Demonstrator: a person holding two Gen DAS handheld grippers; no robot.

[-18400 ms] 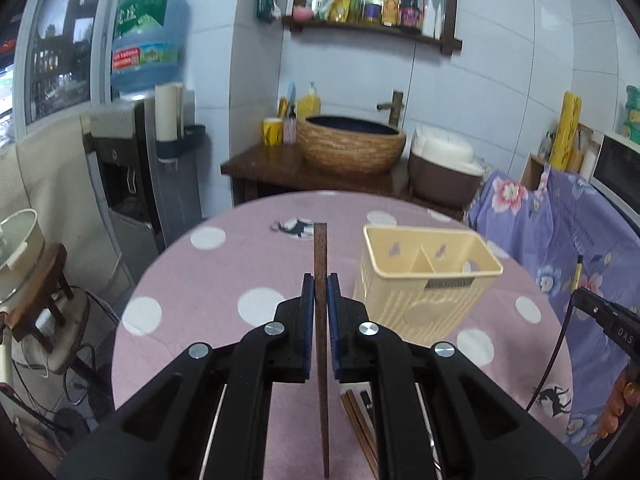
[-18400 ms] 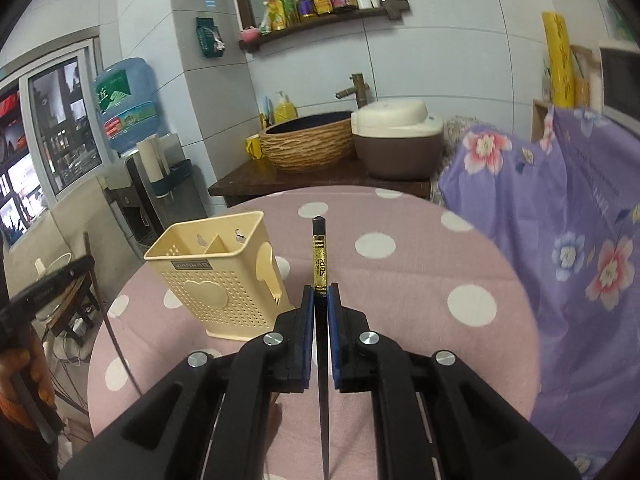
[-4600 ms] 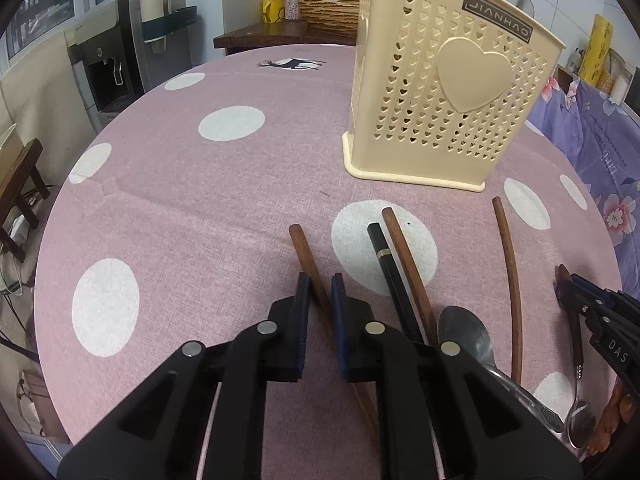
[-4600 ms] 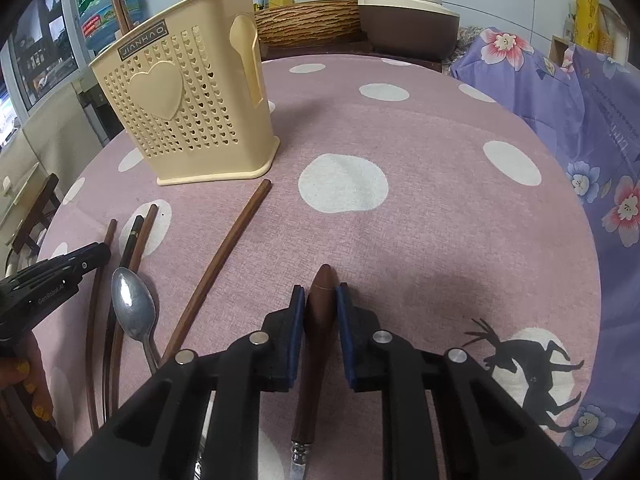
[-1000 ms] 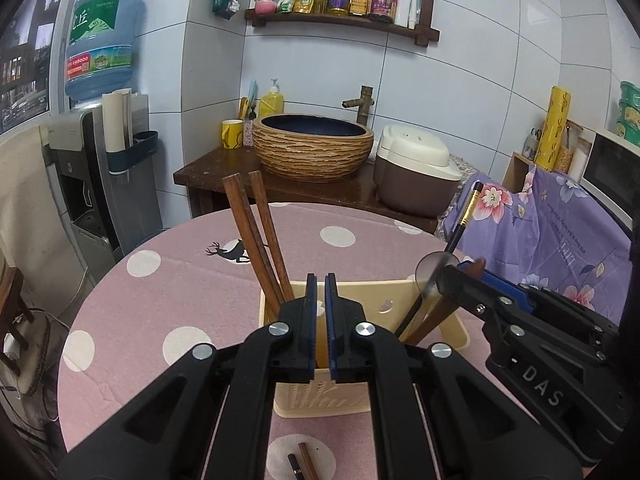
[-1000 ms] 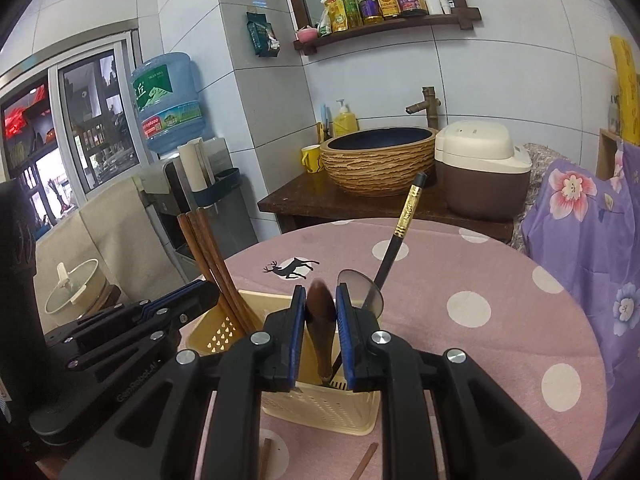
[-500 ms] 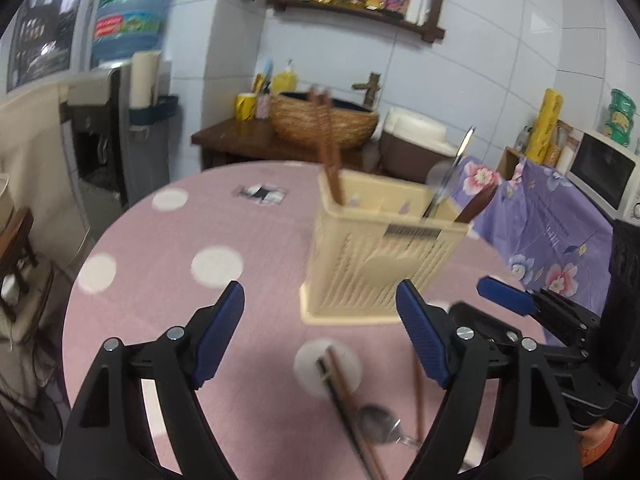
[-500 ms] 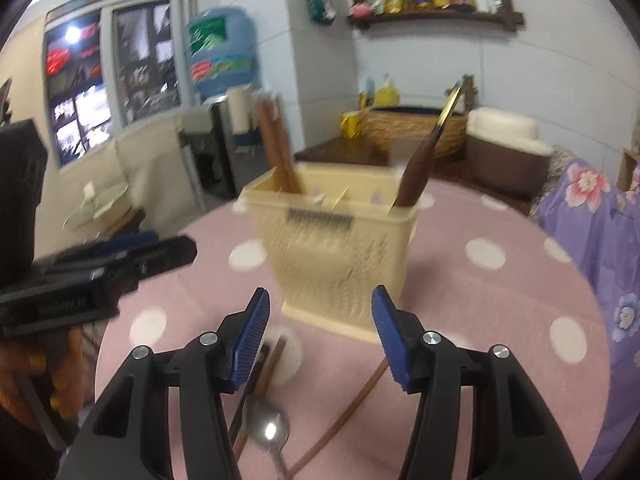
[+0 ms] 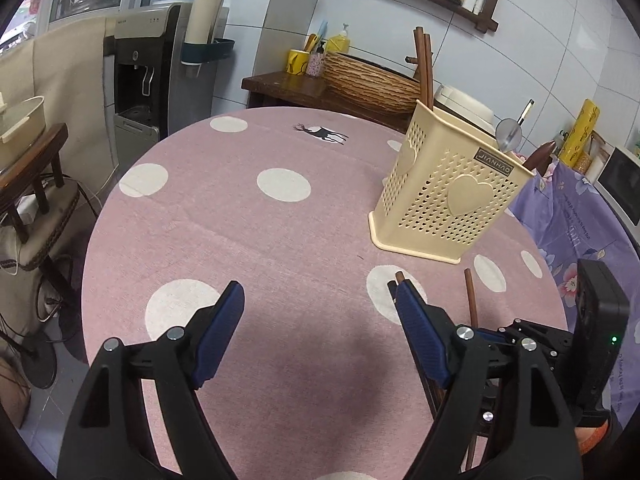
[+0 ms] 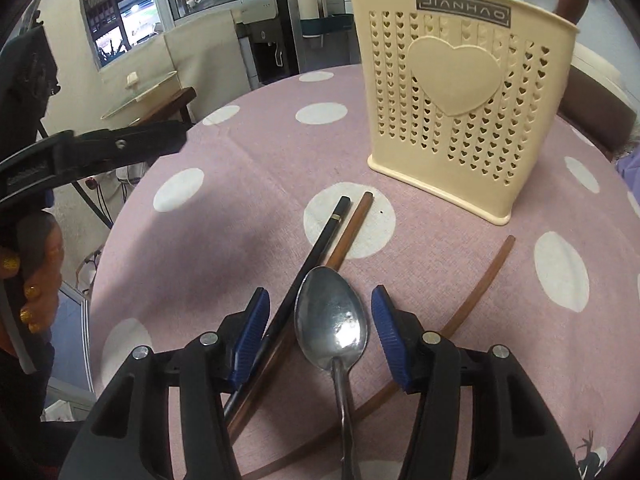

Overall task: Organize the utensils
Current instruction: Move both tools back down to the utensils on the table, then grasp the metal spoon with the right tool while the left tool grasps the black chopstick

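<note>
Right tool (image 10: 318,322): blue-padded black jaws parted, having opened within the last second, gripping nothing; the pads stand to either side of the bowl of a steel spoon (image 10: 332,326) without touching it. Spoon lies on the round table with pink white-dotted cloth (image 10: 248,168), handle running back under the tool toward the table's near edge.

Left tool (image 9: 318,308): jaws spread wide, just opened, nothing between them, over bare cloth near the table's near edge; a hand with yellow-painted nails (image 10: 34,280) holds it.

Black chopstick with gold band (image 10: 316,256) and brown wooden chopstick (image 10: 348,236): side by side on the cloth, tips on a white dot, passing beneath the spoon bowl's left side.

Long curved brown wooden stick (image 10: 476,292): on the cloth, apart, to the right of the spoon.

Cream perforated plastic utensil holder with raised heart (image 10: 460,92): upright, toward the table's far edge beyond the loose pieces. Contents showing above the rim: two brown chopsticks (image 9: 424,68) at one end; a spoon bowl (image 9: 509,136), a black chopstick tip and a dark wooden handle (image 9: 540,156) at the other.
</note>
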